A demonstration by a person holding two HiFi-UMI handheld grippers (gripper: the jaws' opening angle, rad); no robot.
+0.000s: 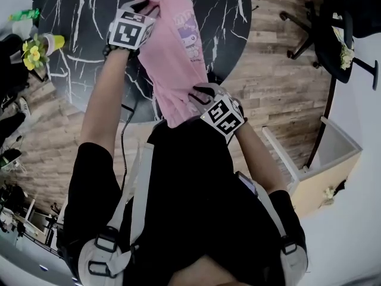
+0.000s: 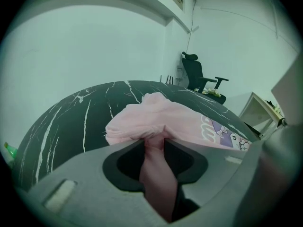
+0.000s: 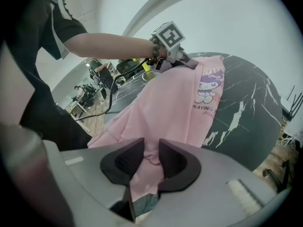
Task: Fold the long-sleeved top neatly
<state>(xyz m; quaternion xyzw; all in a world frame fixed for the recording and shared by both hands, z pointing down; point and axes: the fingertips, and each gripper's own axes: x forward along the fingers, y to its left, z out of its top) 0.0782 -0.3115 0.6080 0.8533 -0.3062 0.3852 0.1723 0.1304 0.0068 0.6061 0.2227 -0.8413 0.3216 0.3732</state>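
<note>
A pink long-sleeved top [image 1: 172, 46] with a cartoon print is stretched between both grippers above a round black marble table [image 1: 89, 34]. My left gripper [image 1: 143, 8] is shut on the far end of the top [image 2: 156, 122], with bunched cloth pinched between its jaws over the table. My right gripper [image 1: 199, 95] is shut on the near end of the top [image 3: 175, 103], close to the person's body at the table's front edge. In the right gripper view the left gripper [image 3: 191, 65] shows at the far end of the cloth. The print [image 3: 208, 89] faces up.
A black office chair [image 1: 321, 34] stands on the wood floor at the right, also in the left gripper view as the chair [image 2: 199, 77]. A pale box-like unit [image 1: 315, 159] sits by the right wall. Yellow flowers [image 1: 36, 52] stand at the table's left edge.
</note>
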